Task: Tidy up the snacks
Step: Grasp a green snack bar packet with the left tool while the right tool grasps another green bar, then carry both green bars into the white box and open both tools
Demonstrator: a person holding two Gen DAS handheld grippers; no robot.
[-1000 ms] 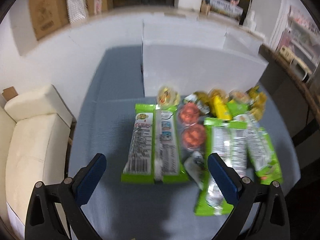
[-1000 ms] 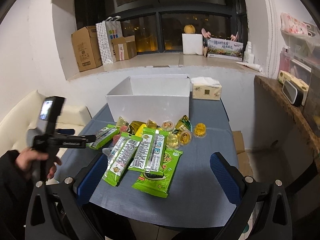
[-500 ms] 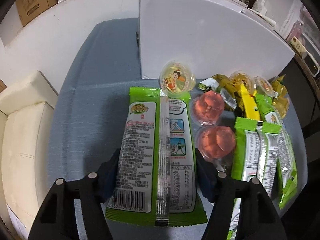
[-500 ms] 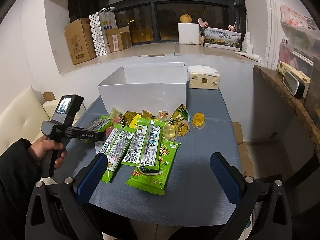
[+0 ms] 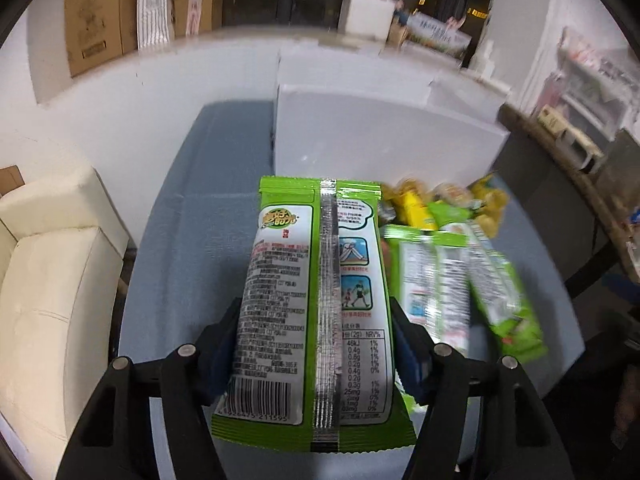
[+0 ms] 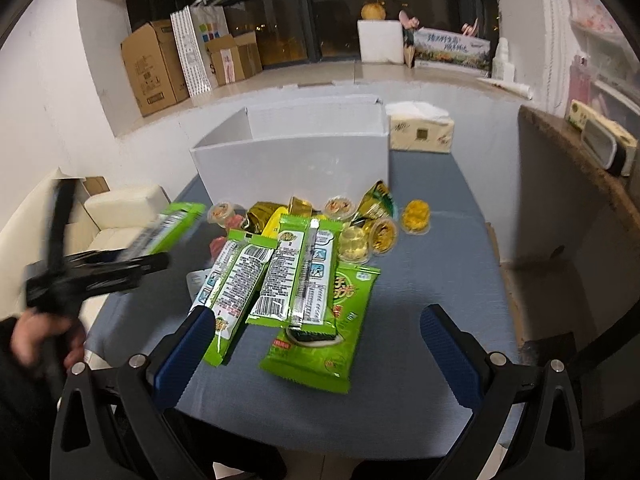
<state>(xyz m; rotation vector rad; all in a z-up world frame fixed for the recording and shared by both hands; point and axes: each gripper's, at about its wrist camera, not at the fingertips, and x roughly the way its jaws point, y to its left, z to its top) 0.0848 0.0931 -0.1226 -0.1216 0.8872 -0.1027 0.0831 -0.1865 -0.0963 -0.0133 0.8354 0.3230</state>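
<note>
Left claw (image 5: 316,356) clenched on a green snack packet (image 5: 316,300), pads pressed against its two long edges near the barcode end. Had just been closing, with the packet between the pads. Packet seemingly lifted off the bench (image 5: 192,248), tilted, far end pointed toward the white box (image 5: 380,136). In the right wrist view, seen at the left as a blurred green packet carried by the dark tool, above the near-left part of the bench, not yet over the box.

Right claw (image 6: 316,356) released, with nothing between the pads, hung above the near edge of the bench. Just beyond it, more green packets (image 6: 296,276) overlapped in a pile, with small jelly cups (image 6: 384,236) and yellow wrapped sweets (image 6: 416,216) between the pile and the box.

Step in hand, as judged: carrying the first packet to the box. Next move probably called for: raised above the near wall of the box, brought over the opening, then let go. Thin foil likely to bend or slip, so a firm hold needed until then.
</note>
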